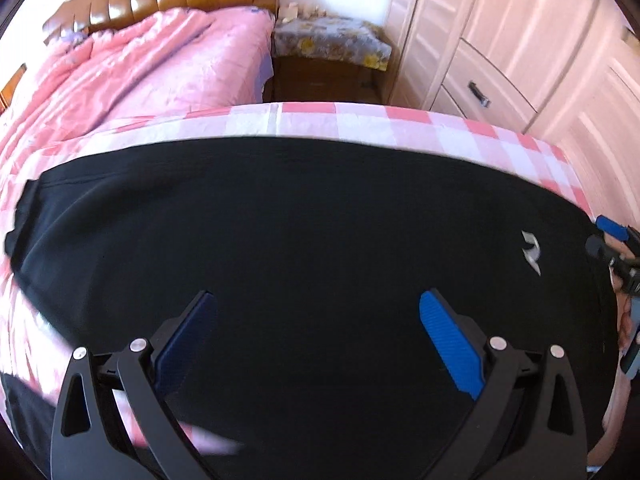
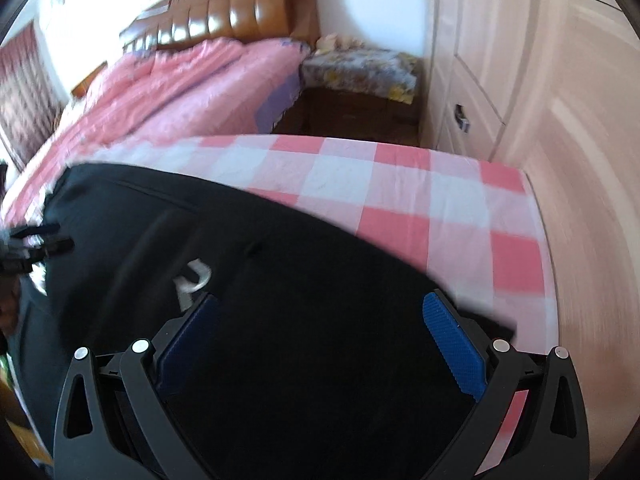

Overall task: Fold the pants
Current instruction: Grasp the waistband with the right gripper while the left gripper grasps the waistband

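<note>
the black pants (image 1: pixel 304 240) lay spread flat on the pink-and-white checked sheet (image 1: pixel 384 120), which showed as a strip along the pants' far edge and more broadly past their right end (image 2: pixel 400 200). a small white logo (image 1: pixel 531 254) sat on the pants near that right end. the left gripper (image 1: pixel 318 322) hung over the pants with its fingers spread wide, pinching nothing. the right gripper (image 2: pixel 320 322) was over the pants beside the logo (image 2: pixel 192 276), likewise spread and empty.
</note>
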`<act>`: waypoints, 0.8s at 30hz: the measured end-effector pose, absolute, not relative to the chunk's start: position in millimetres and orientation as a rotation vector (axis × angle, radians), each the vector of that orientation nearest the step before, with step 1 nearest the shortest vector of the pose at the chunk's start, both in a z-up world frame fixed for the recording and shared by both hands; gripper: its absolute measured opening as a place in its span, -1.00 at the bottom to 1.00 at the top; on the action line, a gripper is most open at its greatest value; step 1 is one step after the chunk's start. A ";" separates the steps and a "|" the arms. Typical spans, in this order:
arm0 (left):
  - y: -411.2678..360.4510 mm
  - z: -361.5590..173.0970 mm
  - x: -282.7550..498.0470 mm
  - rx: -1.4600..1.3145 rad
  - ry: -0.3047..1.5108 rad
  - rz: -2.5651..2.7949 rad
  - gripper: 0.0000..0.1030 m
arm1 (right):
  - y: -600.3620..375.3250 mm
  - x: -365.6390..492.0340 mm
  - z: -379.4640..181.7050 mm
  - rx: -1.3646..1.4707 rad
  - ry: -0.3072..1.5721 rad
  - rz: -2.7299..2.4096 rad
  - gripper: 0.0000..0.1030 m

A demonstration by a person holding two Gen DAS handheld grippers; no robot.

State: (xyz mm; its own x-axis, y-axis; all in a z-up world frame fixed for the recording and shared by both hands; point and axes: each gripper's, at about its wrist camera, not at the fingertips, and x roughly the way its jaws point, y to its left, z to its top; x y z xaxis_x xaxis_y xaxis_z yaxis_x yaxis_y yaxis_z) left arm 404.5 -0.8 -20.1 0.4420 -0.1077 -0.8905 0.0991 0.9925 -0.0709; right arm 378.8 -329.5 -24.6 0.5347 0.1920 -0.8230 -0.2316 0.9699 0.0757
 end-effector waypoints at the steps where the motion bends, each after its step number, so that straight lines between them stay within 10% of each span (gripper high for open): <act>1: -3.9 -22.3 414.2 -0.012 1.116 -0.132 0.97 | -328.7 392.4 -29.2 -0.073 0.994 0.270 0.92; 7: -25.3 -34.1 469.2 -0.045 1.156 -0.193 0.91 | -331.3 431.3 -48.1 -0.123 1.081 0.383 0.92; 11: -48.8 -40.0 492.5 -0.078 1.199 -0.246 0.42 | -327.1 430.1 -53.7 -0.132 1.098 0.465 0.92; 24: -148.4 -28.5 490.8 0.767 0.876 -0.912 0.94 | -323.4 390.6 -35.8 -0.184 1.030 0.599 0.41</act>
State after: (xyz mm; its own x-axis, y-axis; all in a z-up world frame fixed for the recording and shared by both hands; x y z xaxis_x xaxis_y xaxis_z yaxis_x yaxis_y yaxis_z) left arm 490.8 -148.4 -28.5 0.3361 -0.3347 -0.8804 0.8930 0.4104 0.1848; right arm 390.6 -323.4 -35.8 0.3718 0.3801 -0.8470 -0.5477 0.8265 0.1305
